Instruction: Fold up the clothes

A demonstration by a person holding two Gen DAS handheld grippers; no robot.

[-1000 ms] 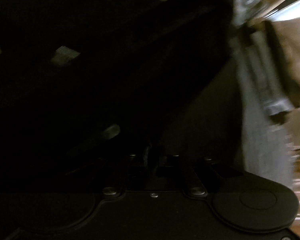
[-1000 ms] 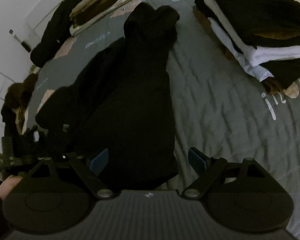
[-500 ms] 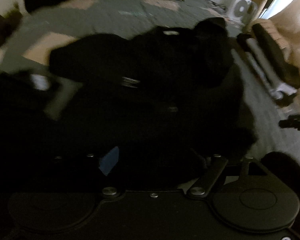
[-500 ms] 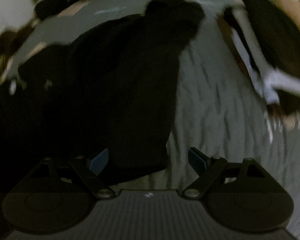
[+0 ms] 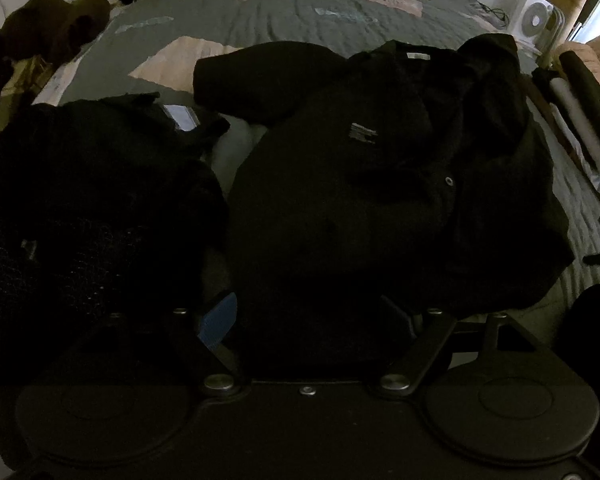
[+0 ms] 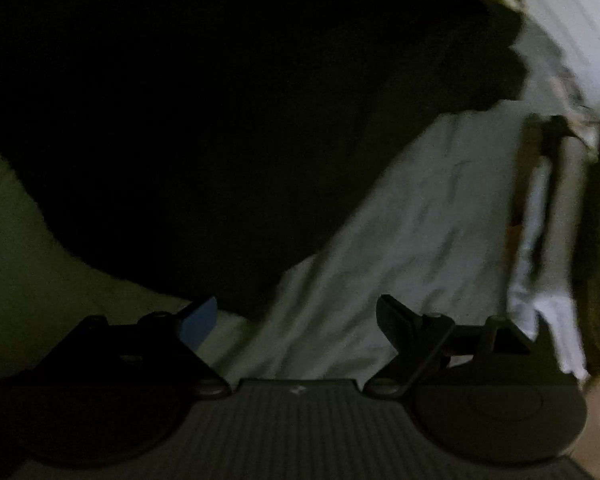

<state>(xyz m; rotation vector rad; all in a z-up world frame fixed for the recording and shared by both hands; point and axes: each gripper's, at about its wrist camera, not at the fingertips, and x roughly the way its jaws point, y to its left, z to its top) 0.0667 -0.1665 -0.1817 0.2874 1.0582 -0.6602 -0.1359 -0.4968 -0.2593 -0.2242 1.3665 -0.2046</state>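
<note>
Since 1 s ago: left tongs (image 5: 308, 320) went from clamped with black cloth filling the view to spread wide and backed off, so the whole garment shows. Right tongs (image 6: 296, 316) stayed wide, but their view swung from the length of the garment to a blurred close-up of its edge.

Left tongs: wide, holding nothing, hovering at the near hem of the black shirt (image 5: 380, 184). Blue pad (image 5: 219, 322) on one finger is visible; the other finger is lost against dark fabric.

Right tongs: wide, empty. Between the fingers there is only grey bedspread (image 6: 440, 220), with the dark cloth edge just left of centre. Heavy blur, so contact cannot be told.

Shirt lies on the bed (image 5: 260, 12), collar and white neck label (image 5: 418, 56) at the far end, a snap (image 5: 448, 180) on the front, one sleeve (image 5: 260, 76) out to the far left, and right side doubled over into a thick ridge. Reads as partly folded lengthwise. Judgement: both tongs sit open at the hem end because that's where a bottom-to-collar fold would be gripped.

A second dark heap (image 5: 92, 208) sits just left of the shirt. Stacked folded clothes (image 5: 580, 104) lie at the right bed edge, probably the finished pile.
</note>
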